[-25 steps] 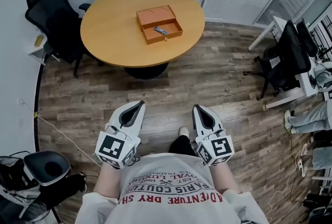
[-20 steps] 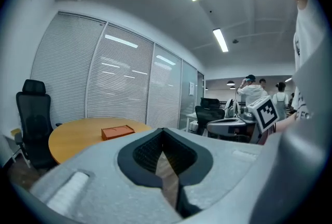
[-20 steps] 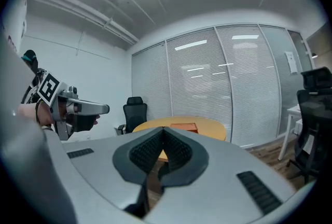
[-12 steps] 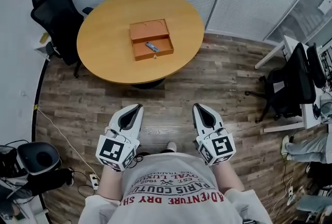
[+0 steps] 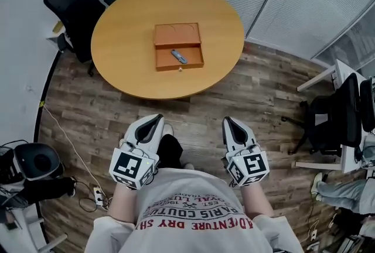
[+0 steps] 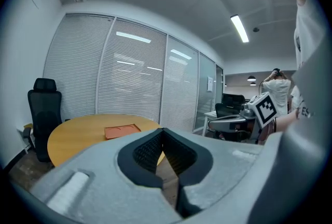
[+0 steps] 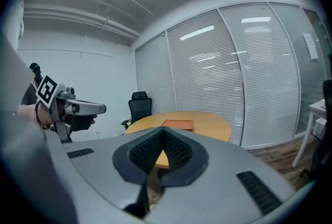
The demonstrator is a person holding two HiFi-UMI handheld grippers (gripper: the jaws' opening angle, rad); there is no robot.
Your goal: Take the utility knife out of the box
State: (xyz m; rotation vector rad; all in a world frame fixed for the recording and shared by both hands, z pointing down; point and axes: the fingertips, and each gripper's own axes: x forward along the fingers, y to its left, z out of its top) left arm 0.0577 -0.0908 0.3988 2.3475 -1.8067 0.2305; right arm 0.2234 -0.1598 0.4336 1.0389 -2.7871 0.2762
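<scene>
Though clenched shut with nothing between the jaws, left gripper [image 5: 157, 119] and right gripper [image 5: 227, 121] side by side, close to the person's torso, aimed at the round wooden table [image 5: 129, 29]. Well ahead of both tips, apart from either: utility knife [image 5: 179, 57], slanted in the nearer half of the open orange box [image 5: 177, 34]. Nearer the left gripper's line than the right's.

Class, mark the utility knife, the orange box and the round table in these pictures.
utility knife [image 5: 179, 57]: head view, middle of its body.
orange box [image 5: 176, 34]: head view, its open lid.
round table [image 5: 126, 41]: head view, bare top, left of the box.
</scene>
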